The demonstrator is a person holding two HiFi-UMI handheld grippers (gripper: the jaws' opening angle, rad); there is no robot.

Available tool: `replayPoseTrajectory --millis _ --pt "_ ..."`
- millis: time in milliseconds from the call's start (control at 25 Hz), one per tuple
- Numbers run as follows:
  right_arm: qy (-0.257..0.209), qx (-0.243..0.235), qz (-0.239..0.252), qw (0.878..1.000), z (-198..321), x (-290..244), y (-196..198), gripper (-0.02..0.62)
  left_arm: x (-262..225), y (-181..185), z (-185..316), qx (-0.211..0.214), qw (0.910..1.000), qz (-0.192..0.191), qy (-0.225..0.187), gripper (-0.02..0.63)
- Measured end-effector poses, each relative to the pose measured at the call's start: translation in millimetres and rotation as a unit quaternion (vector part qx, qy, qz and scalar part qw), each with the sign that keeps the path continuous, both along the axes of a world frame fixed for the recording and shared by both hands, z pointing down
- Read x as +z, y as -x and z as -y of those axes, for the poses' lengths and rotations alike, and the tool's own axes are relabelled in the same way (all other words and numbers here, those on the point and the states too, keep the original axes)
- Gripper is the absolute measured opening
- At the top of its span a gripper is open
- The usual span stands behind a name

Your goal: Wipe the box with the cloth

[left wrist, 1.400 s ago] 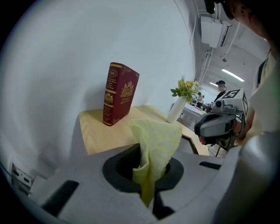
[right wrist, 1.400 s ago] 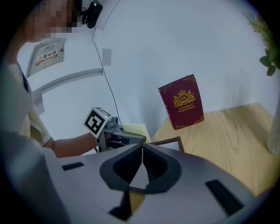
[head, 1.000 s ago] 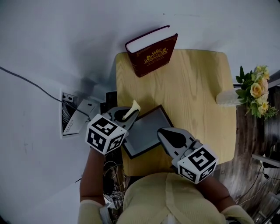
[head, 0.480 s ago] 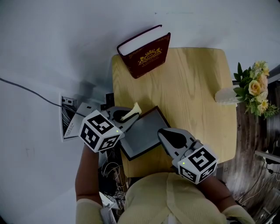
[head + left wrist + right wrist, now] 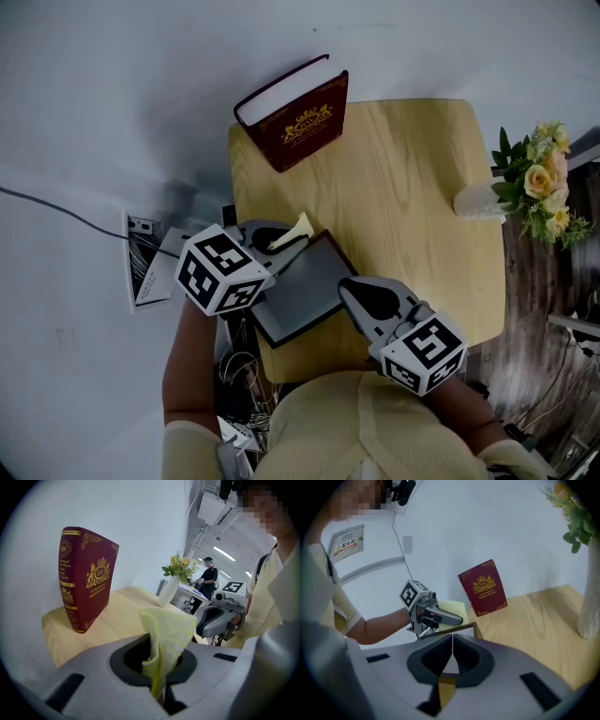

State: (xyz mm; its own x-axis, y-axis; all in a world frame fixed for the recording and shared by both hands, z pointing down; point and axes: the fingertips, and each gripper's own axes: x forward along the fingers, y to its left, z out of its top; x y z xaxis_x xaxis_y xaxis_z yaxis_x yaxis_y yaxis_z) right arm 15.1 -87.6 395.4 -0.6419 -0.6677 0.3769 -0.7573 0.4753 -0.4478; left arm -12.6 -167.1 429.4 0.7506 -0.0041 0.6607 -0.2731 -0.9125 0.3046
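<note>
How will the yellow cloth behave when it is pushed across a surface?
Probably floppy: the cloth creases and folds where the left hand-held gripper pinches it. It looks thin and light, so it would likely bunch up rather than slide flat. Its free end stands up, suggesting slight body.

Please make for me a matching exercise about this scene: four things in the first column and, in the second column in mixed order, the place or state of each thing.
Column one:
1. yellow cloth
2. red book
3. vase of flowers
4. right gripper

Column two:
A. stands upright at the far left corner of the table
B. shut, with nothing between its jaws
C. pinched in the left gripper
D. at the right edge of the table

Right pairs: 1-C, 2-A, 3-D, 4-B.
</note>
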Motion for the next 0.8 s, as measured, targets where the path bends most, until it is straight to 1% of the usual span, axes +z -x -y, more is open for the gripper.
replayPoseTrajectory --millis 320,480,640,800 --pt "0.003 0.012 0.000 1.000 -3.4 2.4 -8.4 0.031 -0.2 -21.3 -0.1 0.029 0.9994 0.008 -0.015 0.023" --pt "0.005 0.018 0.002 1.000 -6.4 3.2 -12.5 0.031 -2.6 -29.9 1.9 0.031 0.9993 0.005 -0.019 0.025" --pt "0.002 0.021 0.003 1.000 -9.3 1.6 -15.4 0.031 -3.2 -33.5 2.3 0.033 0.9990 0.009 -0.029 0.025" --pt "0.001 0.025 0.003 1.000 -11.7 0.6 -17.2 0.031 -5.2 -33.0 5.4 0.022 0.9990 0.007 -0.038 0.025"
